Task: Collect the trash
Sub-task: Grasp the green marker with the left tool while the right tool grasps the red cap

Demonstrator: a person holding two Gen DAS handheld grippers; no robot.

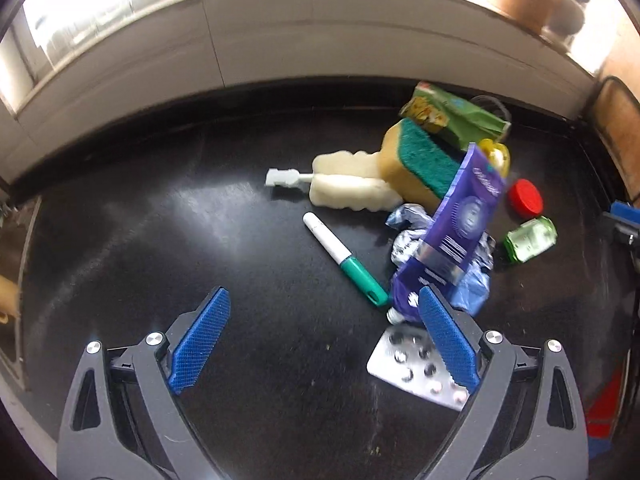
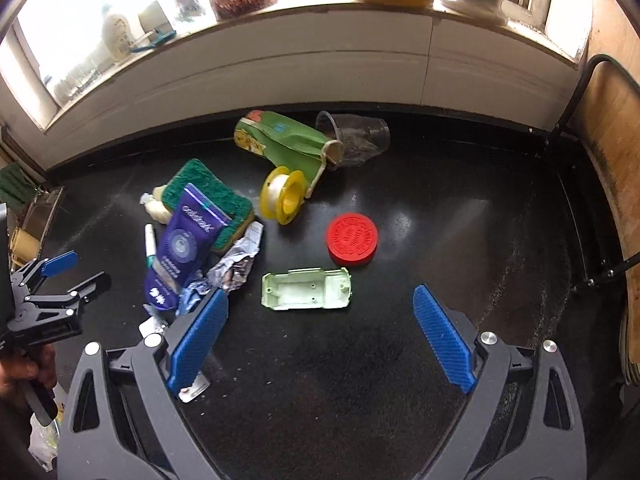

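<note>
A heap of litter lies on a black table (image 1: 200, 240). In the left wrist view: a purple tube (image 1: 452, 236) on crumpled foil (image 1: 404, 236), a green-capped pen (image 1: 344, 260), a sponge (image 1: 420, 160), a white foam brush (image 1: 348, 184), a pill blister (image 1: 412, 364). My left gripper (image 1: 324, 308) is open and empty, its right finger over the blister and the tube's neck. In the right wrist view my right gripper (image 2: 320, 308) is open and empty, just short of a pale green plastic shell (image 2: 308, 290) and a red lid (image 2: 352, 240). The left gripper (image 2: 60, 276) shows at the left.
A green carton (image 2: 288, 140), a clear plastic cup (image 2: 356, 136) and a yellow spool (image 2: 284, 196) lie toward the back. A white wall and a window sill with pots run behind the table. A wooden chair back (image 2: 612, 152) stands at the right.
</note>
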